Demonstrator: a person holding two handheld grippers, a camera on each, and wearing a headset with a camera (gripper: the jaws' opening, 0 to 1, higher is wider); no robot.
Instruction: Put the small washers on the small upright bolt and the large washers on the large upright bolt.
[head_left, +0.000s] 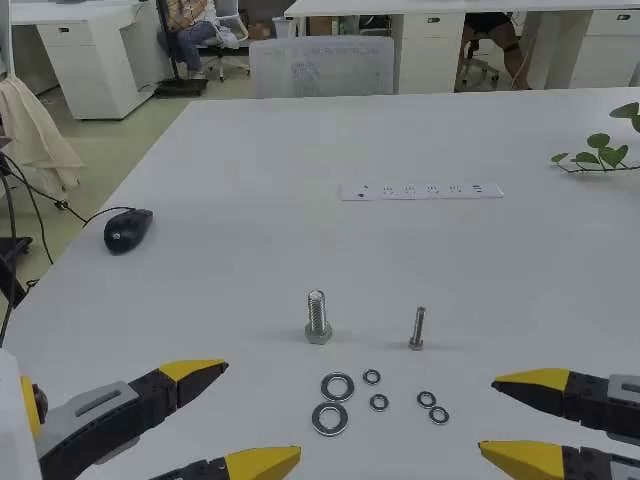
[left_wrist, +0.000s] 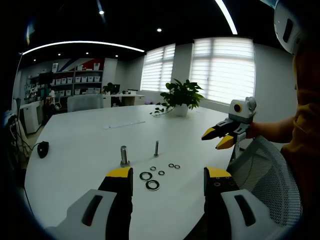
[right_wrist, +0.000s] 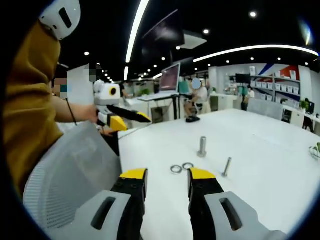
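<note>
Washers (head_left: 337, 386) loose before large bolt (head_left: 318, 318), small bolt (head_left: 417, 328) beside it. Left gripper (head_left: 257, 412) and right gripper (head_left: 489, 416) flank them, jaws wide, empty, poised for picking.

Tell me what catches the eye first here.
In the head view, two upright bolts stand on the white table, the large bolt left of the small bolt. Six loose washers lie flat in front of them. The left gripper and right gripper hover open at the near edge, flanking the washers.

No legible text, labels or numbers anywhere.
</note>
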